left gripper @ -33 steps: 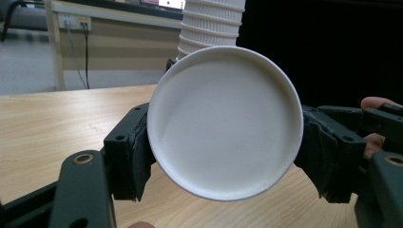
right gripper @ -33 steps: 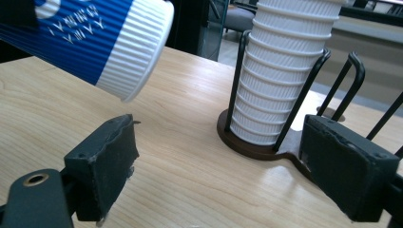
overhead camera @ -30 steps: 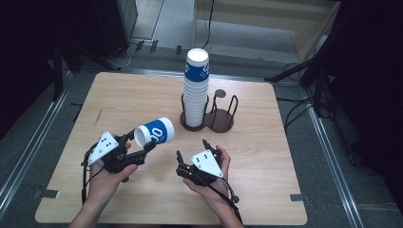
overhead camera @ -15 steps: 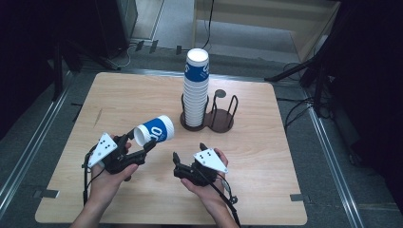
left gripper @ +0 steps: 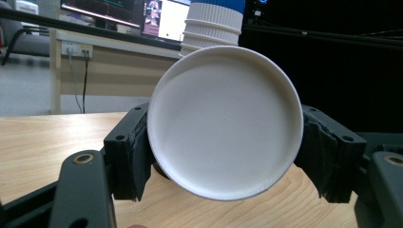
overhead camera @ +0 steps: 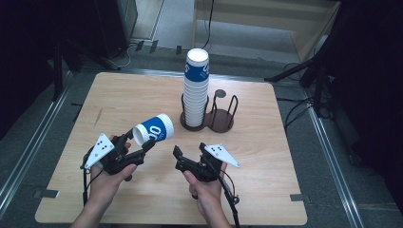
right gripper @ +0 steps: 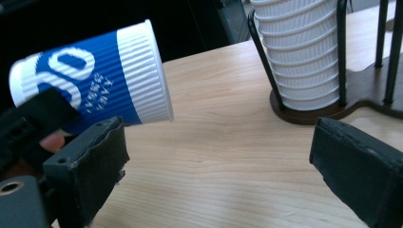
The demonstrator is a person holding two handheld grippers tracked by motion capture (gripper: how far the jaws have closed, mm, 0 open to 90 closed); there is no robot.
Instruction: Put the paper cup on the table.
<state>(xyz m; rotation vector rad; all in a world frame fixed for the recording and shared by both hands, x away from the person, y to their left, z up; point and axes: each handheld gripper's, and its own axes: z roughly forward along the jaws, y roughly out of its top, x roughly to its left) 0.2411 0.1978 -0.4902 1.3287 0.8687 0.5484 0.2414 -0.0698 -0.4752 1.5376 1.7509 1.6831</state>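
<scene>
High view: at the near edge of a wooden table, a person's two hands each hold a black two-jaw gripper. The left gripper, at about 8 o'clock from the table's centre, pinches a blue-and-white paper cup between its jaws; the cup lies on its side, lifted off the wood, its wide end toward 2 o'clock. In the left gripper view the cup's white base faces the camera, clamped on both sides. The right gripper, at about 6 o'clock, has its jaws spread wide on nothing, and in the right gripper view the held cup hangs at 10 o'clock. Farther off, at 12 o'clock, a dark wire cup holder has two bays: its left bay carries a tall stack of cups; what is in the right bay cannot be told.
</scene>
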